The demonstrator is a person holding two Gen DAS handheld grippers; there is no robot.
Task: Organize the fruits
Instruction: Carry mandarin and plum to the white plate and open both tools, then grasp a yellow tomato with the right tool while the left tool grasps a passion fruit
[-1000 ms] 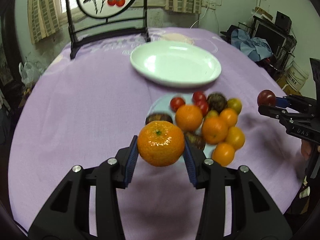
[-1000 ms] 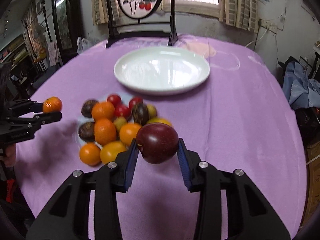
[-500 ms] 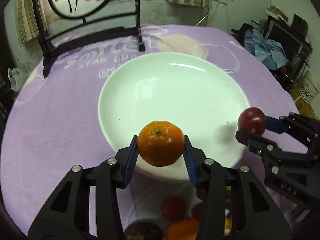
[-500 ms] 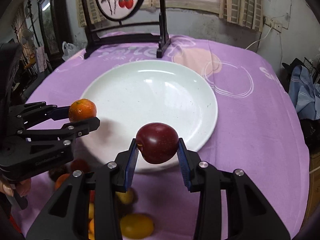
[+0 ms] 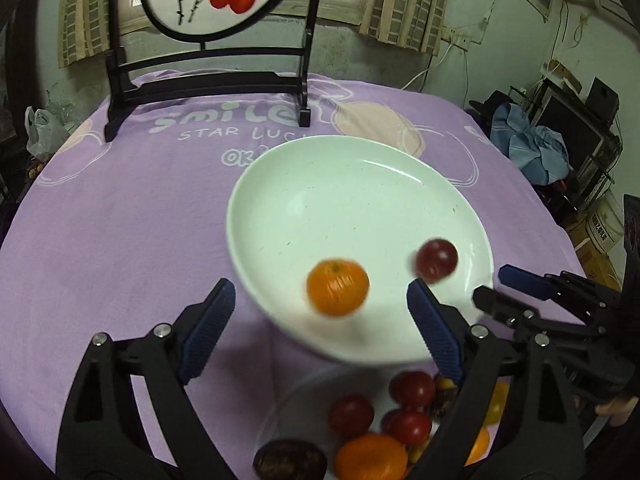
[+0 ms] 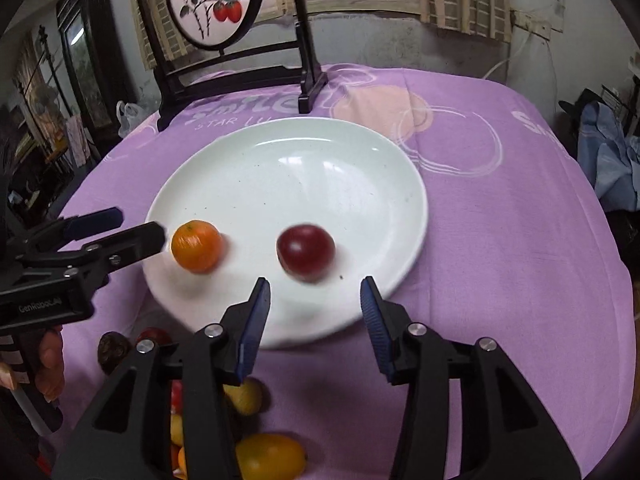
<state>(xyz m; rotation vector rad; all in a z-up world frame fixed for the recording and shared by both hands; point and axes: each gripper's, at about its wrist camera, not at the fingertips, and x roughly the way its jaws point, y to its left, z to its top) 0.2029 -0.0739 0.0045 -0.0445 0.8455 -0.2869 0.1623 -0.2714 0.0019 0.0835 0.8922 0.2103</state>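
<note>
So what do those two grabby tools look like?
Both are black plastic frames with triangle cut-outs and round silver bolts. Each left tool and right tool finger ends in a ridged blue pad. The left tool's side has white lettering, too small to read fully.

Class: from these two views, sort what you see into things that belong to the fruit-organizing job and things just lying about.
Job: orange; dark red fruit; white plate; fruit pile; left gripper; right gripper.

Lying about: painted screen stand; blue cloth; plastic bag.
</note>
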